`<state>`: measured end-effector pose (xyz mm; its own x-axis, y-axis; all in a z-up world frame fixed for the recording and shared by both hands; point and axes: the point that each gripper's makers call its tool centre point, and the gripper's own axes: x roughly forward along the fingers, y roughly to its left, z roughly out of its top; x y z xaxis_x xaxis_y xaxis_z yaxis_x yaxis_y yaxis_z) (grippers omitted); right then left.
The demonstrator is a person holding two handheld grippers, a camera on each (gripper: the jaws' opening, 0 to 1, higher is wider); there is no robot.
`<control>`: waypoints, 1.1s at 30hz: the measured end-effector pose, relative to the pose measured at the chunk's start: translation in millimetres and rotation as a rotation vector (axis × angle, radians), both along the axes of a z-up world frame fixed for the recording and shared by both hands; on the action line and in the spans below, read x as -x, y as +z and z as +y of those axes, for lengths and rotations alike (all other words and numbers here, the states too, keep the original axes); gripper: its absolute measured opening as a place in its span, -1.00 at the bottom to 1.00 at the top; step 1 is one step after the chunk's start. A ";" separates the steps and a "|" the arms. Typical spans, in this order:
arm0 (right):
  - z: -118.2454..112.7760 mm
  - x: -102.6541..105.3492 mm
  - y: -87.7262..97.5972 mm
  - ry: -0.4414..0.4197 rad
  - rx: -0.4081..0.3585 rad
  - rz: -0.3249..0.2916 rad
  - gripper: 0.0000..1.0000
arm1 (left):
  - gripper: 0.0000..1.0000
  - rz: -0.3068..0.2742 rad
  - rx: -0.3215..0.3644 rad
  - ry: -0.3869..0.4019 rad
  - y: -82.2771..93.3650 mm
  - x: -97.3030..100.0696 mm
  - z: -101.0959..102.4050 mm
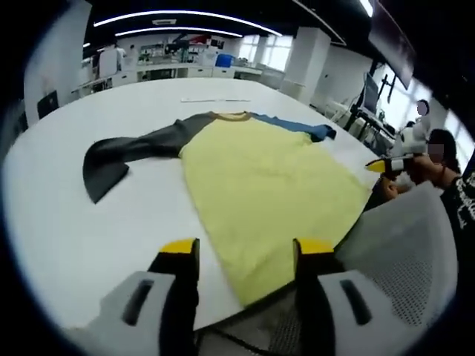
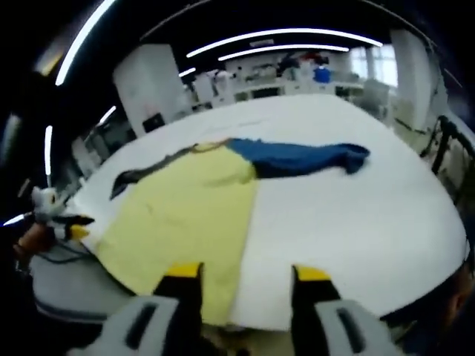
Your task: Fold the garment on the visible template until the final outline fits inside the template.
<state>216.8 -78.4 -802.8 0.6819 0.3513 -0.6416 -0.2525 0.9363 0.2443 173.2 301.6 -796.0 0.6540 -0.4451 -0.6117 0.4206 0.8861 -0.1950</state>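
Note:
A long-sleeved garment lies flat on the white table (image 1: 89, 222). Its yellow body (image 1: 260, 178) has a dark grey sleeve (image 1: 126, 152) stretched to the left and a blue sleeve (image 1: 297, 126) at the far side. My left gripper (image 1: 246, 248) is open just over the near hem, nothing between its fingers. The right gripper (image 1: 386, 165) hangs off the table's right edge, in a person's hand. In the right gripper view, the yellow body (image 2: 185, 211), blue sleeve (image 2: 297, 157) and grey sleeve (image 2: 141, 174) lie ahead, and my right gripper (image 2: 247, 273) stands open above the table edge.
A grey mesh chair back (image 1: 415, 252) stands close to the table's near right edge. A thin pale strip (image 1: 215, 99) lies on the table beyond the collar. Desks and shelves line the far wall. The left gripper (image 2: 70, 222) shows at the table's left side.

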 end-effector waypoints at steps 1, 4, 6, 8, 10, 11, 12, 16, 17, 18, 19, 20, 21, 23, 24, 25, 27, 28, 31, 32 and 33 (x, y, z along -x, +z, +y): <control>-3.6 -4.4 1.9 -0.014 -0.013 -0.006 -0.06 | 0.07 -0.006 -0.002 0.000 0.6 -1.0 0.3; -13.5 -14.8 4.0 -0.039 -0.013 -0.021 0.05 | 0.20 -0.022 -0.009 -0.003 1.9 -3.9 1.5; -22.0 -22.2 4.6 -0.049 0.010 -0.029 0.04 | 0.26 -0.035 -0.010 -0.002 4.5 -5.7 1.7; -32.4 -32.1 4.8 -0.055 0.025 -0.035 0.04 | 0.33 -0.047 -0.008 0.003 7.3 -7.5 1.8; -40.0 -40.7 5.7 -0.064 0.035 -0.045 0.04 | 0.38 -0.055 -0.007 0.007 7.4 -9.1 3.0; -45.2 -46.3 6.2 -0.070 0.041 -0.050 0.04 | 0.40 -0.056 -0.008 0.008 8.4 -9.5 3.2; -51.2 -52.3 6.9 -0.079 0.050 -0.063 0.03 | 0.42 -0.058 -0.008 0.009 9.1 -10.1 3.7; -69.1 -70.4 6.8 -0.096 0.089 -0.085 -0.03 | 0.53 -0.077 -0.007 0.024 13.4 -14.4 5.4; -72.7 -74.0 6.5 -0.100 0.097 -0.086 -0.04 | 0.55 -0.081 -0.008 0.028 13.3 -15.4 6.2; -76.6 -79.3 6.4 -0.103 0.107 -0.092 -0.06 | 0.57 -0.095 -0.009 0.031 15.2 -17.2 6.8; -79.4 -82.9 6.9 -0.108 0.110 -0.097 -0.08 | 0.58 -0.099 -0.009 0.032 15.9 -17.6 6.8; -82.3 -88.2 8.1 -0.114 0.114 -0.109 -0.10 | 0.61 -0.103 -0.007 0.035 17.1 -18.2 7.0; -84.5 -91.3 7.8 -0.117 0.116 -0.111 -0.12 | 0.63 -0.113 -0.004 0.040 18.7 -19.5 7.7; -93.0 -101.9 6.9 -0.135 0.106 -0.111 -0.14 | 0.66 -0.119 -0.005 0.046 20.6 -21.1 8.5; -96.4 -107.8 7.3 -0.151 0.094 -0.117 -0.15 | 0.67 -0.123 -0.008 0.048 21.2 -21.8 9.1; -98.1 -111.8 7.6 -0.157 0.085 -0.121 -0.16 | 0.66 -0.131 -0.014 0.055 22.5 -23.6 10.4; -102.6 -119.5 6.7 -0.161 0.089 -0.120 -0.18 | 0.69 -0.141 -0.013 0.062 24.7 -25.9 10.7; -105.1 -124.0 5.1 -0.160 0.093 -0.117 -0.19 | 0.72 -0.140 -0.010 0.066 25.5 -27.3 10.6; -108.2 -136.1 3.3 -0.161 0.104 -0.120 -0.22 | 0.77 -0.142 -0.011 0.072 25.9 -31.5 10.7; -109.4 -140.3 2.8 -0.160 0.105 -0.123 -0.23 | 0.80 -0.144 -0.009 0.075 26.8 -32.9 10.1; -110.8 -145.3 2.4 -0.161 0.107 -0.127 -0.25 | 0.82 -0.148 -0.007 0.077 27.9 -33.6 9.7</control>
